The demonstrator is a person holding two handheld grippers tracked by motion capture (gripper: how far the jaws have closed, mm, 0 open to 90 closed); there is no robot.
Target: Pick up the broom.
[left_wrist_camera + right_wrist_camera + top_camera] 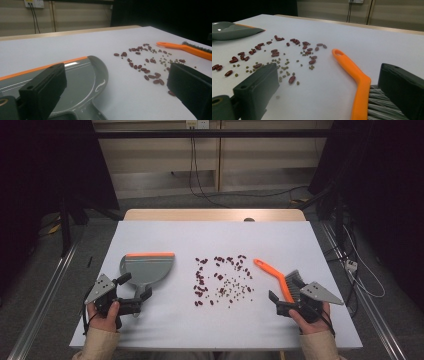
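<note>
Both claws stand wide open and hold nothing over a white table [165, 325] strewn with beans [222, 280]. The left claw [139, 301] sits at the stem of the grey dustpan [146, 270], whose handle lies just below and between its spread jaws in the left gripper view, the pan [75, 82] running ahead and to the left of them. The right claw [280, 303] straddles the brush [286, 280]: its orange handle [352, 75] runs forward between the jaws, the bristles [382, 105] lie against the right jaw, and the beans [274, 53] spread ahead and to the left. The risks from here look plain. Closing on the brush this near the bristle head, rather than along the handle, could give a crooked grip that twists once the bristles drag. A shallow pinch on the low dustpan handle could let the pan slip or tip its orange lip off the table, so beans slide under it. A fast sweep could roll the small green beans towards the table's edge and over it.
</note>
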